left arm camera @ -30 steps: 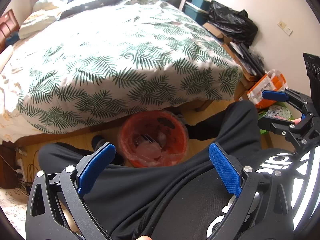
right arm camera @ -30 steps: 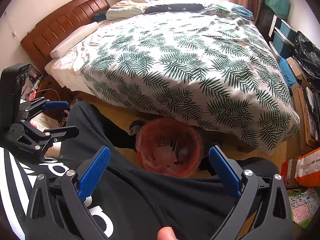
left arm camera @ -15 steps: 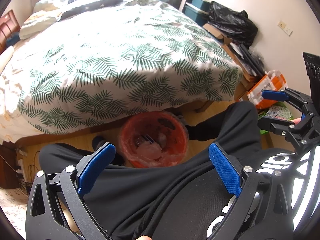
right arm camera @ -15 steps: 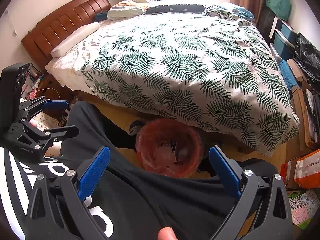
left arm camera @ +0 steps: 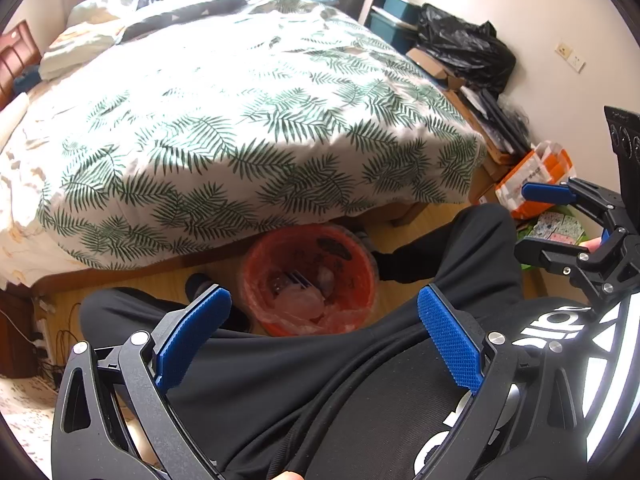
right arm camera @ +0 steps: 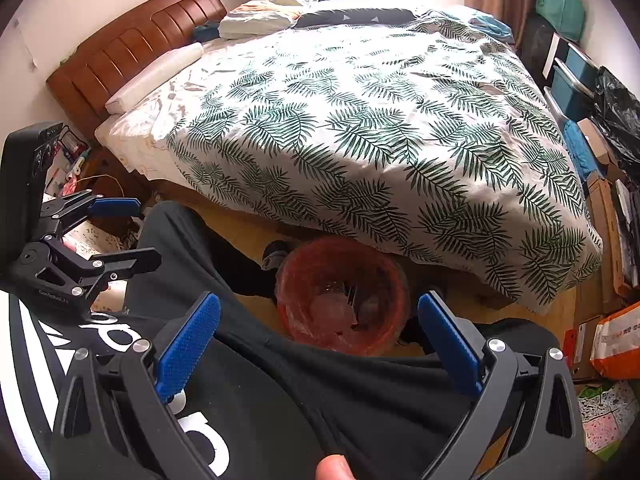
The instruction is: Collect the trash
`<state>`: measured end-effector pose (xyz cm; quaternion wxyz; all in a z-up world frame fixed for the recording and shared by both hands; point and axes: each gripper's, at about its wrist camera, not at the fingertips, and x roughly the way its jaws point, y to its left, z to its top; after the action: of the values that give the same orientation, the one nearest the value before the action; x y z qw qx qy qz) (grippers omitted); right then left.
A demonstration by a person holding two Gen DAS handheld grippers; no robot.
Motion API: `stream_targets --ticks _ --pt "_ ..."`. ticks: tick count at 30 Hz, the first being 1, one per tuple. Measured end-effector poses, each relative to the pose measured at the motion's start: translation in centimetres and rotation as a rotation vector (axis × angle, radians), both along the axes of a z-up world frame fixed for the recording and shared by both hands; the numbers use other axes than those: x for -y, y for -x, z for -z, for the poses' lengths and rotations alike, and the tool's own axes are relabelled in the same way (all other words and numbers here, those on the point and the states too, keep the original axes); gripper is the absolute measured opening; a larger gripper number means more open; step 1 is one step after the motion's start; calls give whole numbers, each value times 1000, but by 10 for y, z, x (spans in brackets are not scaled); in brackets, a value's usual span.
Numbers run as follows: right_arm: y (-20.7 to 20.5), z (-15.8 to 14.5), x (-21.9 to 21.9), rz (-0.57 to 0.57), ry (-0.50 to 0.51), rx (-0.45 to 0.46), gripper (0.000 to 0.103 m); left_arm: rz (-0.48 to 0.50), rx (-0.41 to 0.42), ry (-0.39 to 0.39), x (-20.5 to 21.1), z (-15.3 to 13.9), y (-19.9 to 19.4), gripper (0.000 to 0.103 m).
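An orange trash bin [left arm camera: 310, 280] with a plastic liner stands on the wood floor at the bed's edge, between the person's black-trousered legs; it holds crumpled clear plastic and small scraps. It also shows in the right wrist view [right arm camera: 342, 296]. My left gripper [left arm camera: 324, 336] is open and empty, held above the lap, short of the bin. My right gripper [right arm camera: 318, 344] is open and empty, likewise above the lap. Each gripper shows from the side in the other's view, the right one [left arm camera: 536, 220] and the left one [right arm camera: 128, 232], both open.
A bed with a palm-leaf duvet [right arm camera: 360, 128] fills the room ahead; wooden headboard [right arm camera: 132, 52] at left. Black bin bag [left arm camera: 464, 48], boxes and an orange-white bag [left arm camera: 532, 176] line the right wall. Cables [left arm camera: 44, 344] lie on the floor at left.
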<state>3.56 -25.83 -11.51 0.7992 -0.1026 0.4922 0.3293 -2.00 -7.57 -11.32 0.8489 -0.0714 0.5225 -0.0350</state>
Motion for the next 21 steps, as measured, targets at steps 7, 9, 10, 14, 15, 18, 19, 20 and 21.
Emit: stream_targets --ticks 7,9,10,14,15,18,19,20,21 --pt "2 -1 -1 -1 -2 6 98 0 3 -2 0 -1 0 97" --pt "2 -1 -1 0 -3 6 98 2 4 -1 0 -1 -1 97" --pt "2 -1 -1 -1 -3 5 98 2 4 -1 -1 0 -1 97" --pt "2 -2 -1 2 -5 5 98 4 4 -3 -1 -1 -1 97" --pt "2 -2 -2 2 -6 5 98 4 5 -3 0 -2 -1 97" --pt "2 -3 -2 2 -7 5 98 12 6 -1 0 -2 -1 97" --pt "3 -3 -2 3 -8 7 98 13 7 -2 0 -2 -2 97" --pt "3 -3 -2 4 -9 10 98 12 8 -2 0 -2 -2 97" --pt "3 -4 -3 5 -10 10 98 13 8 -1 0 -2 -2 97"
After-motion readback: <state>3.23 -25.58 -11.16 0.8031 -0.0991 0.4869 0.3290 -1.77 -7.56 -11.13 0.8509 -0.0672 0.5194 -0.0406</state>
